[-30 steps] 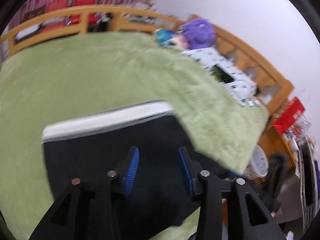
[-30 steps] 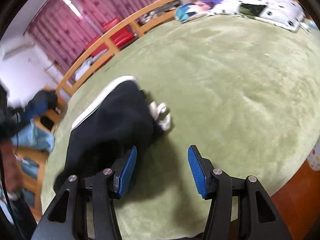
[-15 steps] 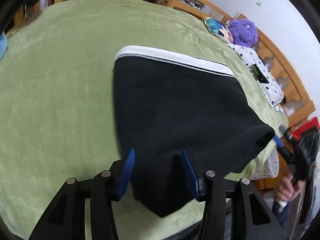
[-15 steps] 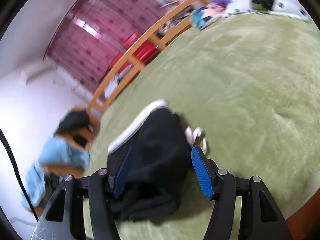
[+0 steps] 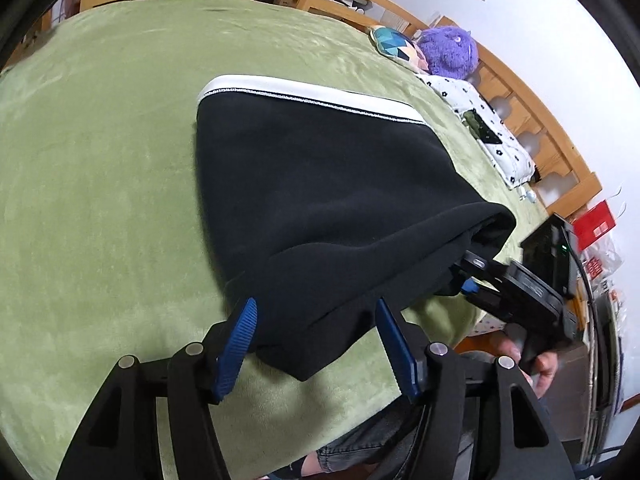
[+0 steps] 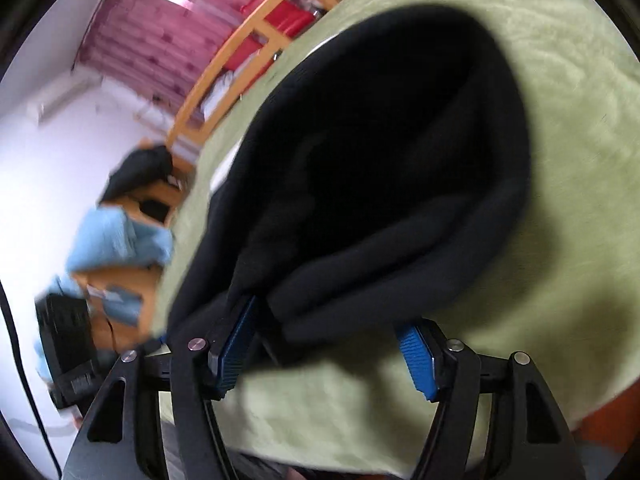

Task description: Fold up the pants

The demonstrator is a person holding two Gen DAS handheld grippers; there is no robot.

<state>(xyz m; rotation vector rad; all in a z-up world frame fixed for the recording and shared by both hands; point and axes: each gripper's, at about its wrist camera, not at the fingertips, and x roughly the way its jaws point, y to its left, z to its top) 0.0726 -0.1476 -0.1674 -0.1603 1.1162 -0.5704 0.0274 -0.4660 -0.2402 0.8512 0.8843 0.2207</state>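
Observation:
Black pants [image 5: 320, 184] with a white waistband [image 5: 304, 94] lie folded on the green blanket [image 5: 100, 200]. My left gripper [image 5: 318, 344] sits at their near fold, its jaws opening, with the cloth's corner between the blue pads [image 5: 240, 340] but not pinched. In the right wrist view the thick fold of the pants [image 6: 400, 160] fills the space ahead. My right gripper [image 6: 326, 350] has its jaws closing around that fold; the left pad [image 6: 236, 344] touches cloth and the right pad stands free. The left wrist view also shows the right gripper [image 5: 480, 276] at the pants' right corner.
A wooden bed rail [image 5: 520, 92] runs round the blanket. A purple plush [image 5: 448, 52], a patterned cushion [image 5: 394, 42] and a spotted pillow [image 5: 480, 120] lie at the far right. The bed's edge is close below both grippers. Blue cloth [image 6: 116, 240] lies on furniture left.
The left gripper's jaws have widened over the near fold, and the pants have come to rest flat. The right gripper has moved in from beside the pants until the fold sits between its jaws.

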